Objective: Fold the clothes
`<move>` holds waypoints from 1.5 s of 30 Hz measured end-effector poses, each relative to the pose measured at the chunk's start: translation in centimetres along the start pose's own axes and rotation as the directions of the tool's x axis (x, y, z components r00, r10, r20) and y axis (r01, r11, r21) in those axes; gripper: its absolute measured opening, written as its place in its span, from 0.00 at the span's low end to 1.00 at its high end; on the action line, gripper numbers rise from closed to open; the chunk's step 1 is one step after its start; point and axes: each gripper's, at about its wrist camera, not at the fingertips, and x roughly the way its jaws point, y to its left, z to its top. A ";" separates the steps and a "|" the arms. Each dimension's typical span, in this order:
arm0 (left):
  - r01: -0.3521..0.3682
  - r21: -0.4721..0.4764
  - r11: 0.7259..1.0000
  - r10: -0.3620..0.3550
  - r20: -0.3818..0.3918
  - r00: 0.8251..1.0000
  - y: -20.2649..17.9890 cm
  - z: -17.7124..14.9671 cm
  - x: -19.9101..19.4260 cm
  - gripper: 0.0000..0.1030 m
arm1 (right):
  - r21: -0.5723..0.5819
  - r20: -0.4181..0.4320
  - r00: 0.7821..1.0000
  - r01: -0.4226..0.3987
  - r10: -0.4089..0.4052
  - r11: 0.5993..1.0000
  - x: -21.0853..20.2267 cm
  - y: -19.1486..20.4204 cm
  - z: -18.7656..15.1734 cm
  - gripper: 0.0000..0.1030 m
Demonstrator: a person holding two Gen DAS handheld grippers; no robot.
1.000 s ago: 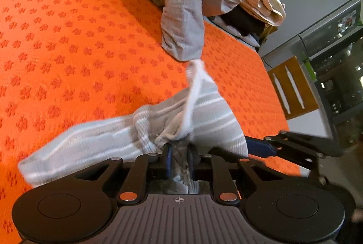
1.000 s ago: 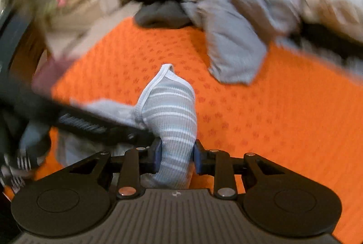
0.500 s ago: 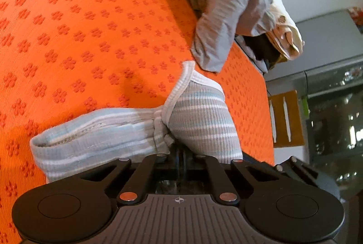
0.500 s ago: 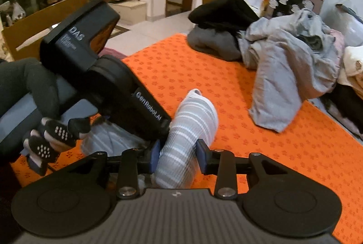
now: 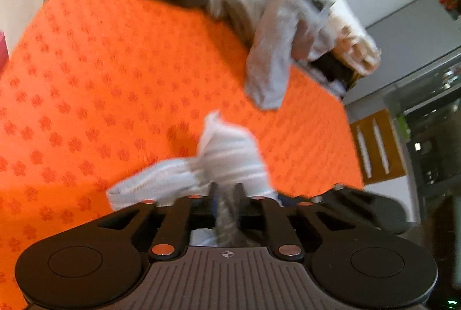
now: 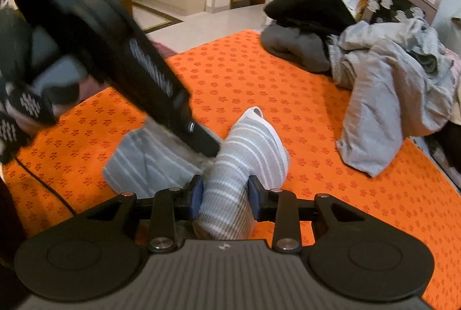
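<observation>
A grey-and-white striped knit garment (image 6: 247,154) is lying near the front edge of an orange flower-patterned table cover (image 6: 259,85), one bunched end sitting between the fingers of the right gripper (image 6: 226,196), the rest trailing off to the left. The left gripper (image 5: 226,196) is pinching the same garment at its middle fold, reaching in from the left in the right wrist view. Behind, along the far edge, a heap of grey, black and cream clothes (image 6: 383,62) is sprawling, one grey sleeve (image 5: 269,73) hanging forward onto the cover.
</observation>
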 end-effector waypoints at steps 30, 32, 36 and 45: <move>-0.073 0.069 0.995 0.074 -0.012 0.997 -0.1 -0.7 1.1 0.11 | 0.750 0.245 0.929 -0.362 0.276 0.554 2.0 -9.0 -6.3 0.57; -0.078 0.062 0.995 0.079 -0.010 0.997 0.0 -0.9 1.0 0.11 | 0.768 0.240 0.926 -0.364 0.291 0.526 2.6 -9.0 -6.6 0.59; -0.091 0.052 0.995 0.091 -0.006 0.996 0.4 -1.1 0.7 0.15 | 0.788 0.252 0.915 -0.383 0.314 0.482 3.4 -8.6 -7.0 0.57; -0.050 0.026 0.998 0.049 0.052 0.997 0.5 -1.3 -0.3 0.23 | 0.706 0.138 0.979 -0.205 0.152 0.678 1.1 -8.1 -4.4 0.37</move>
